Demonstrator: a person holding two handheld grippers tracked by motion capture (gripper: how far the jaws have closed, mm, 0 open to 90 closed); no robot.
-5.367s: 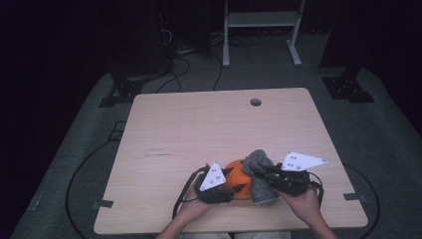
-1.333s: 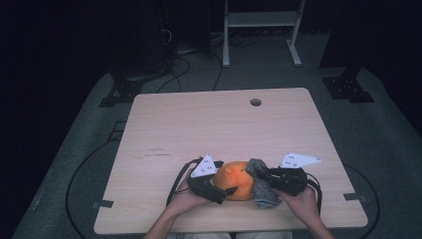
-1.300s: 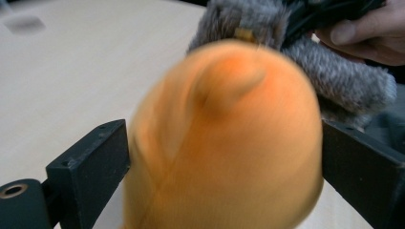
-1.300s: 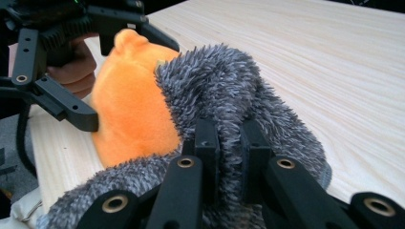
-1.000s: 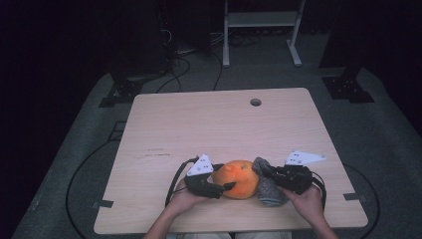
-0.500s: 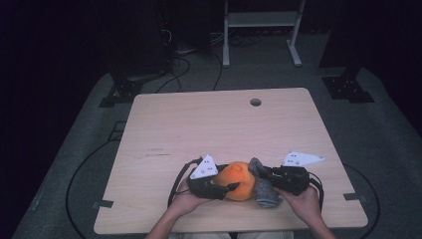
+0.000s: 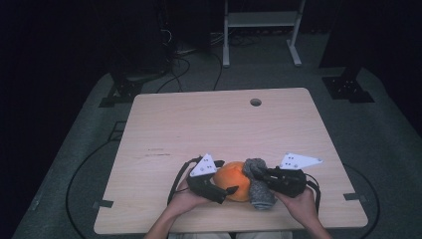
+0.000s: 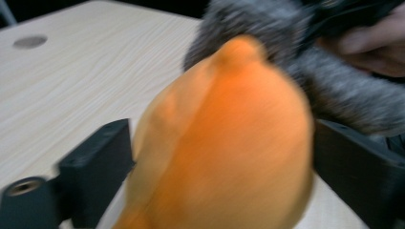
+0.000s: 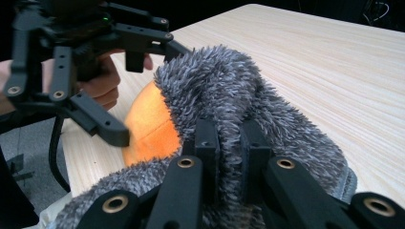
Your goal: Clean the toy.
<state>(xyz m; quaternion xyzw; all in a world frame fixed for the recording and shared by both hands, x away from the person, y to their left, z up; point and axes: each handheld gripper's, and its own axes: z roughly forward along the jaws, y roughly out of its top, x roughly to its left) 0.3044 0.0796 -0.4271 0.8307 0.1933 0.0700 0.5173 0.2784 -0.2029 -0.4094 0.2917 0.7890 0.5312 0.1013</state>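
An orange soft bundle (image 7: 236, 178) lies near the table's front edge, pressed against a grey fuzzy sock (image 7: 261, 193). My left gripper (image 7: 230, 180) reaches in from the left. Its jaws have just been opening and stand wide, one on each side of the orange bundle (image 8: 229, 143), not clamping it. My right gripper (image 7: 257, 175) comes from the right and is shut on the grey sock (image 9: 229, 86), whose pile swells around the two closed jaws (image 9: 230, 143). In the right gripper view the orange bundle (image 9: 150, 124) peeks out under the sock, with the left gripper (image 9: 143, 86) spanning it.
The light wooden table (image 7: 214, 124) has a round cable hole (image 7: 256, 102) near its far edge. Both of the person's hands sit at the front edge. Beyond the table are dark floor, cables and a white stand (image 7: 259, 20).
Over the last second the left gripper edged slightly right against the orange bundle. The right gripper and the grey sock have stayed where they were.
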